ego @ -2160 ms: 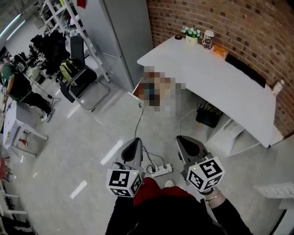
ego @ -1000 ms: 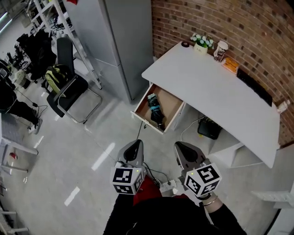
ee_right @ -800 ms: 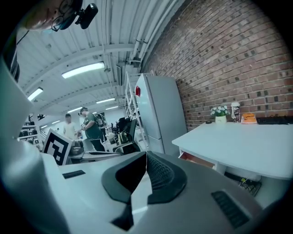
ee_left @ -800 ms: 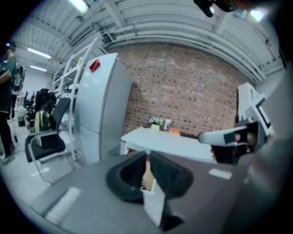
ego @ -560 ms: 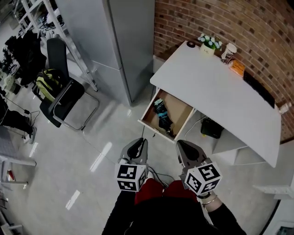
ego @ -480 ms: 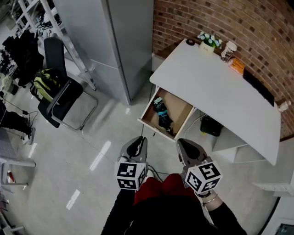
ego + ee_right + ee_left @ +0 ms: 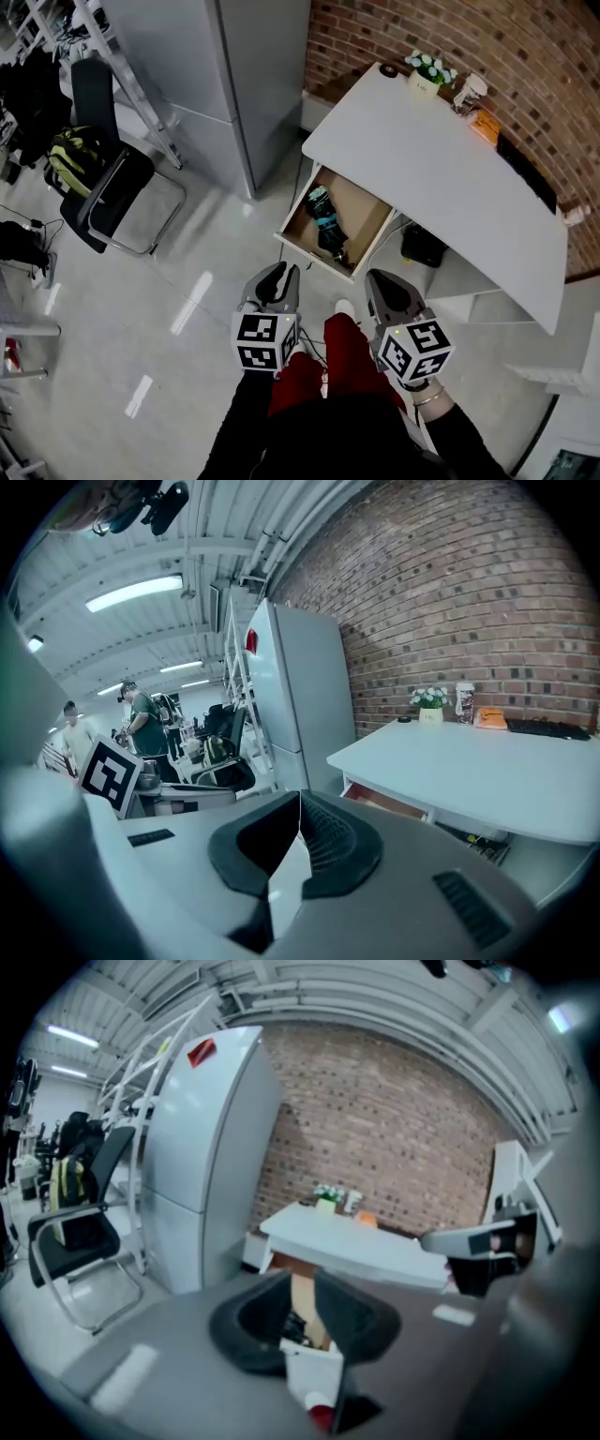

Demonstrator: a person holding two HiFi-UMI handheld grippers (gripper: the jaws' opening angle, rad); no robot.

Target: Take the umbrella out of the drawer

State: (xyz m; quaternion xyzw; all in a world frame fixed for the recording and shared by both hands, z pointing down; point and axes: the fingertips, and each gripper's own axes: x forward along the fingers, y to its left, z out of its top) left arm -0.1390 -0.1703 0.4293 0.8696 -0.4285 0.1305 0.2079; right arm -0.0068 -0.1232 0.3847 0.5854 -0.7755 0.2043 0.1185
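The white desk [image 7: 441, 169] has its drawer [image 7: 333, 225] pulled out. A dark folded umbrella [image 7: 327, 228] with teal on it lies inside. Both grippers are held short of the drawer, over the floor. My left gripper [image 7: 281, 275] has just been opening its jaws; a narrow gap shows between them and nothing is in it. In the left gripper view the gripper [image 7: 302, 1288] points at the drawer [image 7: 312, 1368]. My right gripper [image 7: 384, 281] is shut and empty, its tips meeting [image 7: 299, 799]. That view shows the drawer [image 7: 389, 802] under the desk [image 7: 487, 761].
A tall grey fridge [image 7: 216, 75] stands left of the desk, with a black chair [image 7: 112, 187] further left. A plant [image 7: 427, 70] and a cup [image 7: 469, 89] sit at the desk's far end by the brick wall. A black bag [image 7: 422, 246] lies under the desk.
Both grippers have moved closer to the desk and the drawer. The left gripper's jaws have parted from shut to a narrow gap. The right gripper's jaws stay together.
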